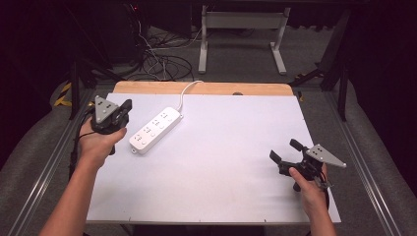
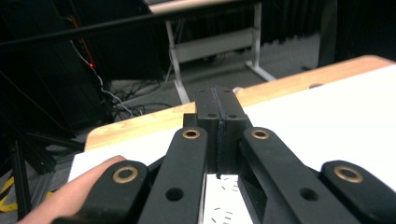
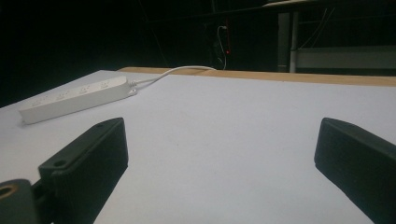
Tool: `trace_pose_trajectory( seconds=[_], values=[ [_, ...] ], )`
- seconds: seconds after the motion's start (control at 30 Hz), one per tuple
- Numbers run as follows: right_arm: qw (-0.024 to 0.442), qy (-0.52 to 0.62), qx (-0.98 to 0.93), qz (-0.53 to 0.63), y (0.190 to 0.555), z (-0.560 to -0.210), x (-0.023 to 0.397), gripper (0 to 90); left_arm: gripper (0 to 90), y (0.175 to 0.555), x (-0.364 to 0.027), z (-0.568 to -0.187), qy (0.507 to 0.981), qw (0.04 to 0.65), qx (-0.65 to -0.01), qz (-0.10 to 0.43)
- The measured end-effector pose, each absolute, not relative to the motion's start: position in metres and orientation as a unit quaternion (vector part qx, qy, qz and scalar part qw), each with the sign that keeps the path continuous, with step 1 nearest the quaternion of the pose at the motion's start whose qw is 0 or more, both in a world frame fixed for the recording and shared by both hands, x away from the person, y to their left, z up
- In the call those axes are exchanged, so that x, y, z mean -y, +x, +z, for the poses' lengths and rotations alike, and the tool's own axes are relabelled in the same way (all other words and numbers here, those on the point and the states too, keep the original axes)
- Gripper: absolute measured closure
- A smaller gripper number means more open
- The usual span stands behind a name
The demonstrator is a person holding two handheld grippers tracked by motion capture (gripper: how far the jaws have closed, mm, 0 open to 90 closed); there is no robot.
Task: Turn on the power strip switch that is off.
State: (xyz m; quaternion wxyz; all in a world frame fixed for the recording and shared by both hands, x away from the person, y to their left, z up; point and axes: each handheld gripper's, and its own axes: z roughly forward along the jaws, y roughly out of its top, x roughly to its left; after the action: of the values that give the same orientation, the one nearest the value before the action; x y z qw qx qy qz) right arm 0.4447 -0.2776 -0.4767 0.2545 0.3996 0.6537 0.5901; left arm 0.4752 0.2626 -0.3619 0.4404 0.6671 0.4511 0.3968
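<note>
The power strip (image 1: 155, 130) lies flat on the white table (image 1: 221, 162) at about ten o'clock from the table's middle, running on a slant from near-left to far-right, its white cord (image 1: 184, 92) leaving the far end toward twelve o'clock and dropping over the wooden back edge. My left gripper (image 1: 126, 109) hovers just beside the strip at its nine o'clock, near its middle and not touching it as far as I can see; in the left gripper view its jaws are pressed flat together with nothing between them (image 2: 219, 135), and the strip's socket face peeks out below them. My right gripper (image 1: 283, 150) sits well apart, at about four o'clock on the table, jaws spread wide and empty; in the right gripper view the strip (image 3: 74, 99) lies far off at ten o'clock across bare table. I judge the work is only at the approach. To do it well I would part the left jaws before coming down, line them across the strip's narrow width rather than along its length, and take it near the middle so it does not swing. The cord may drag, so I would move slowly and bring the right gripper across to steady the far end.
</note>
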Motion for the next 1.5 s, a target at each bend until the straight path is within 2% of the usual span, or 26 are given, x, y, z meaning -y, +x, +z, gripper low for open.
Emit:
trace_pose_trajectory(
  seconds=[0.3, 0.6, 1.1, 1.5],
  values=[
    [0.238, 0.403, -0.649, 0.601, 0.456, -0.475, 0.271, 3.0, 90.0, 0.521, -0.219, -0.378, 0.732, 0.383, -0.436, 0.358],
    [0.244, 0.401, -0.654, 0.593, 0.459, -0.476, 0.268, 3.0, 90.0, 0.558, -0.189, -0.4, 0.79, 0.318, -0.429, 0.302],
    [0.249, 0.402, -0.655, 0.59, 0.46, -0.475, 0.269, 2.9, 90.0, 0.586, -0.177, -0.433, 0.821, 0.246, -0.449, 0.252],
    [0.245, 0.403, -0.654, 0.592, 0.46, -0.476, 0.267, 3.0, 90.0, 0.595, -0.18, -0.445, 0.823, 0.232, -0.452, 0.256]
  ],
)
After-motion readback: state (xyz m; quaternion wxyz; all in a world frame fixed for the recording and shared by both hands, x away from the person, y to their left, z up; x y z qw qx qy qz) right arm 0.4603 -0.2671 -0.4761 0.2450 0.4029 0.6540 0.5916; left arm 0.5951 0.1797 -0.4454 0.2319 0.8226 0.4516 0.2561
